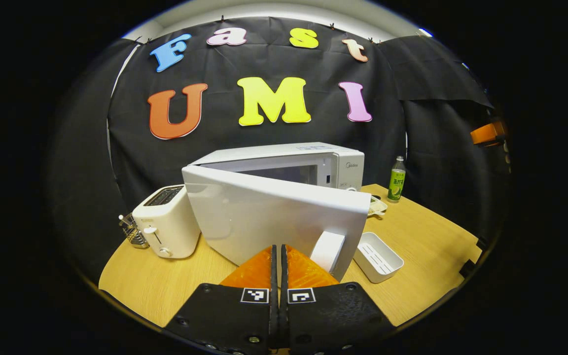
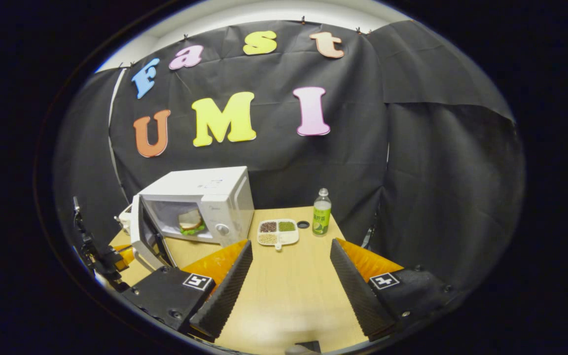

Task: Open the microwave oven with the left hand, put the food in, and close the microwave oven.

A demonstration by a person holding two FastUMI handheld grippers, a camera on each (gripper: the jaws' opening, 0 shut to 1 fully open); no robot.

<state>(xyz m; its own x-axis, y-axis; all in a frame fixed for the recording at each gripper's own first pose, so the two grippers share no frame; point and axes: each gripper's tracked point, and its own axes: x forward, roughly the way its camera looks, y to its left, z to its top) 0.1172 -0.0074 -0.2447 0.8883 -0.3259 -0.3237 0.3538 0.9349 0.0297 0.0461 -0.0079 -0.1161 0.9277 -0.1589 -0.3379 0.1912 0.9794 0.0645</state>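
Note:
The white microwave [image 1: 333, 165] stands at the back of the wooden table [image 1: 427, 236] with its door [image 1: 264, 222] swung partly open toward me. My left gripper [image 1: 278, 246] is shut with nothing between its fingers, its tips close against the door's outer face, just left of the door handle [image 1: 328, 249]. In the right gripper view the microwave [image 2: 205, 190] shows its cavity with a sandwich [image 2: 190, 221] inside, the door [image 2: 141, 231] standing open at its left. My right gripper [image 2: 291, 242] hangs open above the table [image 2: 289, 296], holding nothing. The left gripper [image 2: 119, 256] peeks out behind the door.
A white toaster [image 1: 165, 229] and a small wire rack [image 1: 133, 234] sit left of the microwave. A white empty tray [image 1: 377, 256] lies right of the door. A green bottle [image 2: 321, 213] and a divided dish of grains [image 2: 277, 231] stand at the table's back right.

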